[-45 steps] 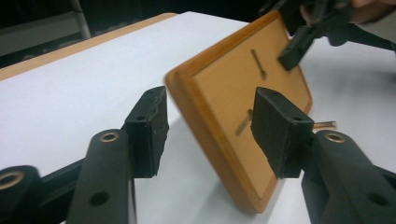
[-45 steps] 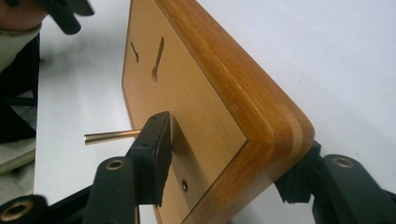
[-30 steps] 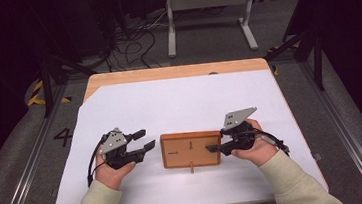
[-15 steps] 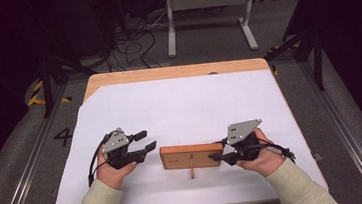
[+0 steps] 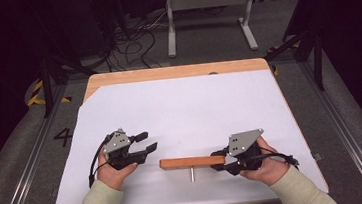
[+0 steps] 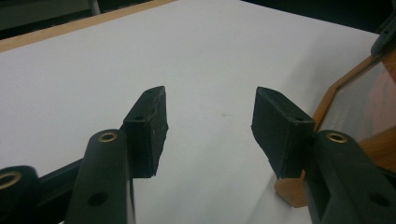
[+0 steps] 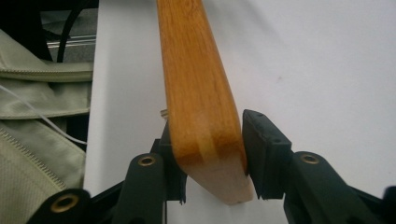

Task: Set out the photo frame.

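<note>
A lab-like recording bay; paper-covered table (image 5: 179, 107), floor cables (image 5: 133, 41), taped markings (image 5: 35, 93), dark surrounds

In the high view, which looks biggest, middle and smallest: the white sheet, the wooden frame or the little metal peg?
1. White sheet, covering most of the table.
2. Wooden frame, seen edge-on as a thin bar, so it looks smaller than its true face.
3. Metal peg, a tiny stick under the frame.
</note>
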`<state>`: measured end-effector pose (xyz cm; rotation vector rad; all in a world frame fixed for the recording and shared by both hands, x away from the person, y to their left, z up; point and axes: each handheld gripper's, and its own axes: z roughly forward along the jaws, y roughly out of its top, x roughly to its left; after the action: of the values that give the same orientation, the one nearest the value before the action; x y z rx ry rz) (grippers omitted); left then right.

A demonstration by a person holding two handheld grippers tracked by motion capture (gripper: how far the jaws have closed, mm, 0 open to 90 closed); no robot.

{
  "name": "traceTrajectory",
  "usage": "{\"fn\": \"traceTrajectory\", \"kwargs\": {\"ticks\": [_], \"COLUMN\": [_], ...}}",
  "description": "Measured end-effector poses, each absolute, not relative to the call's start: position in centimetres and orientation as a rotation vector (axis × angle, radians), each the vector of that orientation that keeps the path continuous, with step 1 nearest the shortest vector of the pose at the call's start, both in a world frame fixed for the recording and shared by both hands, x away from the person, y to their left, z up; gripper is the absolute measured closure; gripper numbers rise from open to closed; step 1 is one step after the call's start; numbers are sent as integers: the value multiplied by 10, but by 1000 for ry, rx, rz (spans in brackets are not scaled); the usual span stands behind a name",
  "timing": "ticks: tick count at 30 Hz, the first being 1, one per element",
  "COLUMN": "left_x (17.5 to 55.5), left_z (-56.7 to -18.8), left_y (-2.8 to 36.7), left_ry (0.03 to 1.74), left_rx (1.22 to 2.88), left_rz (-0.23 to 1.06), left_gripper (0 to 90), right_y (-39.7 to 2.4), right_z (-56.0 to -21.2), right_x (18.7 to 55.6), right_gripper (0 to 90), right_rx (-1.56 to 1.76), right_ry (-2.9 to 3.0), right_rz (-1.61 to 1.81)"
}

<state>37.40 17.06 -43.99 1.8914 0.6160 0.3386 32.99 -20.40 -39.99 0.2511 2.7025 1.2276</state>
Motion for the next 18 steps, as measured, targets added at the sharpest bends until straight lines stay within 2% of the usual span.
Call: {"fn": "traceTrajectory", "kwargs": {"ticks": [18], "left_x": [373], "left_z": [-440], "left_y": [170], "left_ry": [614], "left_rx": [1895], "left_rz": [335], "left_gripper": [461], "right_y": [-211], "right_z": [-405], "right_x": [321], "right_gripper": [518], "right_rx": [286], "right_ry": [2705], "right_rz": [1221]}}
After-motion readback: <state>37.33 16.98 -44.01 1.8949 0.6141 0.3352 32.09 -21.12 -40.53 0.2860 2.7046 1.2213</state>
